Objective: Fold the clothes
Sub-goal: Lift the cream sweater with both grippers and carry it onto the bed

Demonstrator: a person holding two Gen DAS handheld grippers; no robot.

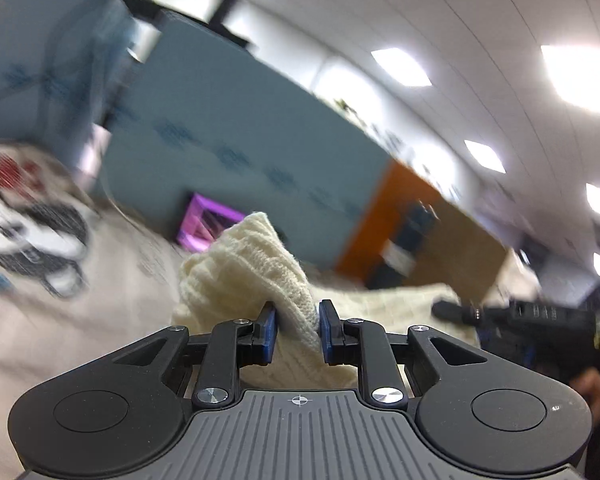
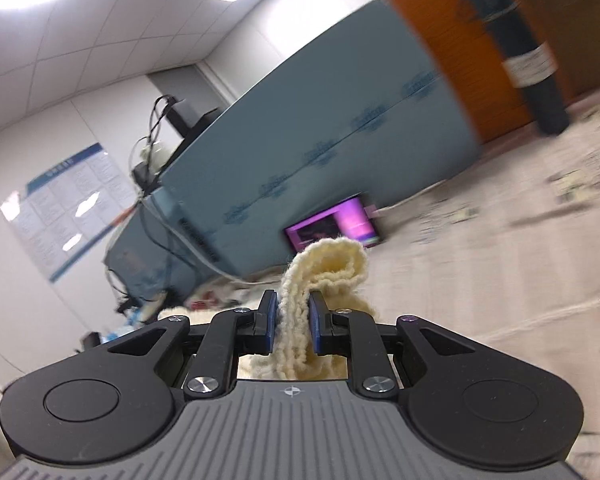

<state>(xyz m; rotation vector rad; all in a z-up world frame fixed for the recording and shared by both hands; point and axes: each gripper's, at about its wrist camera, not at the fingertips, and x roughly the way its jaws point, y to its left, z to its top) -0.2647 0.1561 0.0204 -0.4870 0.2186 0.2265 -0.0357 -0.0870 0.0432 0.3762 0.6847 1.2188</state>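
- Left gripper: blue pads clamped on a bunched fold of the cream knit; cloth stands up between and above the pads.
- Right gripper: pads likewise pinched on a rolled edge of the knit, which curls over past the tips.
- Location: the knit is held off the surface by both grippers. In the left view it runs in a span toward the right gripper, seen at that frame's right edge.
- Handling, judged: soft, thick and limp, with no stiffness of its own; it should sag between the holds. Chunky ribbed yarn gives the pads good bite, so slip looks unlikely, though loose stitches may snag or stretch under a hard pull. Weight appears moderate for a garment.
- Where to hold, judged: edges or corners well apart, keeping the span taut, not the bulky middle.
- Texture: coarse rib, fuzzy fibres at the edge.
- Surroundings: pale patterned table, blue-grey panel, orange panel, dark cylinder. Both views are motion-blurred.
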